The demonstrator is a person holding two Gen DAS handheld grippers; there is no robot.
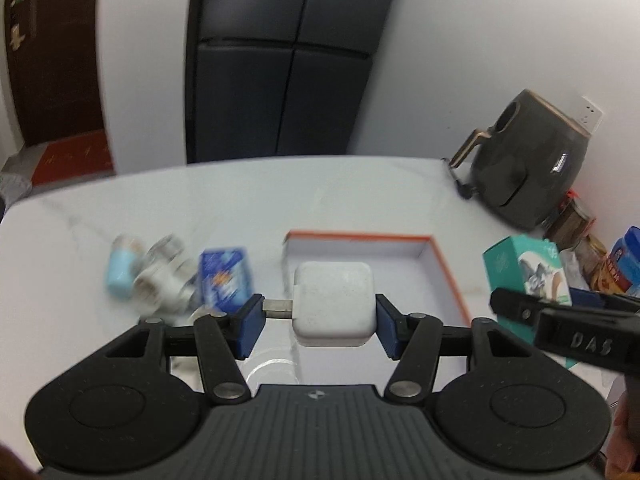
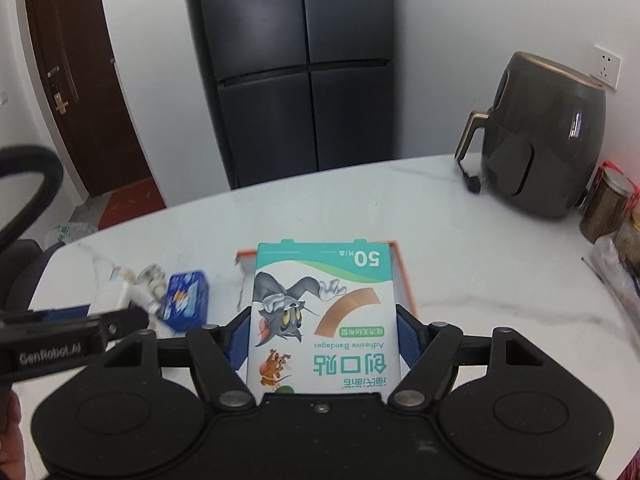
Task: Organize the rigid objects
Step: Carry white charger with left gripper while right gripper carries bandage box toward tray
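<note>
A: Tools?

B: Left tool (image 1: 318, 322) clamped on one white charger block (image 1: 334, 306), metal prongs pointing to 9 o'clock against the left pad. Right tool (image 2: 322, 338) clamped on one bandage box (image 2: 324, 312), teal and white with a cartoon cat, print upside down to its camera. Both are held above the worktop.

A: Where relative to the tray?

B: One white tray with an orange rim (image 1: 448, 276) sits just beyond the charger at 12 o'clock in the left view. In the right view the bandage box covers most of it.

A: Loose items on the worktop?

B: Cluster at 10 o'clock from the left tool, blurred. One blue packet (image 1: 226, 278), one pale blue item (image 1: 122, 270), and some clear or silvery pieces between them that I can't count.

A: Surface?

B: White marble-look worktop (image 1: 360, 196), grey veins.

A: Farther out?

B: One dark grey air fryer (image 2: 548, 140) at 2 o'clock by the wall, jars (image 2: 608, 206) crowded at 3 o'clock. One wall socket (image 2: 606, 68) above the fryer. One dark four-door fridge (image 2: 292, 68) at 12 o'clock, one brown door (image 2: 80, 92) at 10 o'clock with a red mat (image 2: 132, 204) on the floor.
</note>
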